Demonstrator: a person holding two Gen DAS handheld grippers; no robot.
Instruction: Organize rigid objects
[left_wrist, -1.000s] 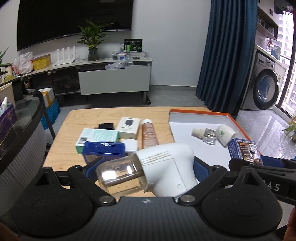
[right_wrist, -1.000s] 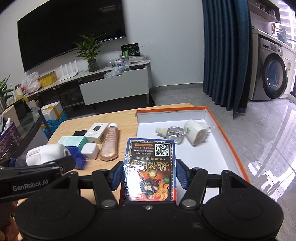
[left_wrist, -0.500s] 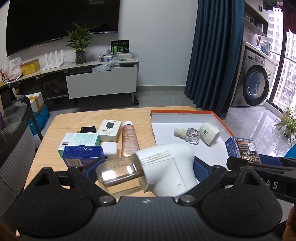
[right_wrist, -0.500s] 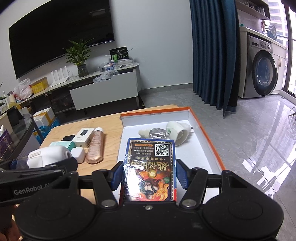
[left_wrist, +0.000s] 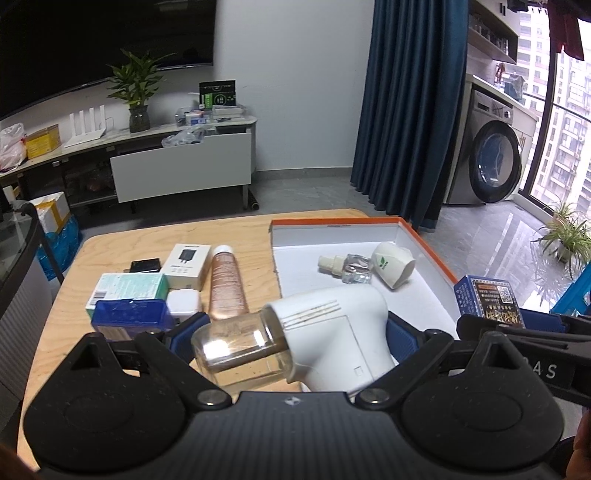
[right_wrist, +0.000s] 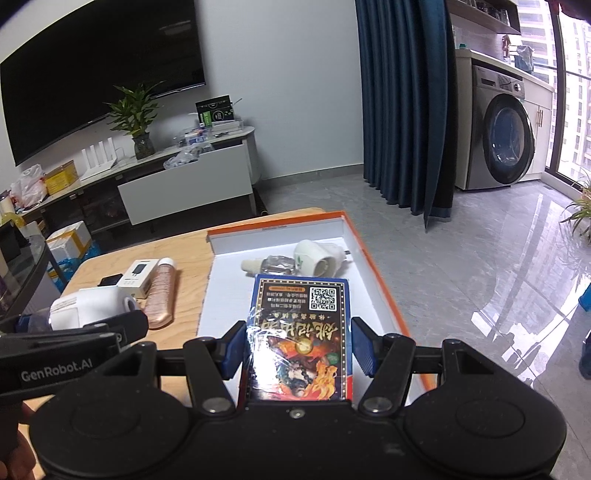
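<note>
On the wooden worktop (left_wrist: 236, 229), left of the tray, lie seven loose things, counted from nine o'clock inward: one pale green carton (left_wrist: 127, 290), one blue plastic case (left_wrist: 129, 319) in front of it, one small black box (left_wrist: 146, 266), one white charger box (left_wrist: 184, 266) with a plug printed on top, one small white cube (left_wrist: 183, 304) just beside the blue case, and one copper-coloured bottle (left_wrist: 226, 284) lying flat, cap pointing to twelve o'clock.

At six o'clock in the left wrist view, the left hand-held gripper (left_wrist: 288, 332) has its blue pads pressed on one white device with a clear cup (left_wrist: 325, 332), held above the near edge of the worktop.

To the right sits one shallow white tray with an orange rim (left_wrist: 332, 221). It holds two things near its far end, touching each other: one clear glass bottle (left_wrist: 349, 264) on its side and one white cap with a green leaf (left_wrist: 393, 264).

At three o'clock, the right hand-held gripper (right_wrist: 299, 347) stands fairly wide, its blue pads closed against the sides of one blue printed card box (right_wrist: 301, 328), which hangs over the near half of the tray.
</note>
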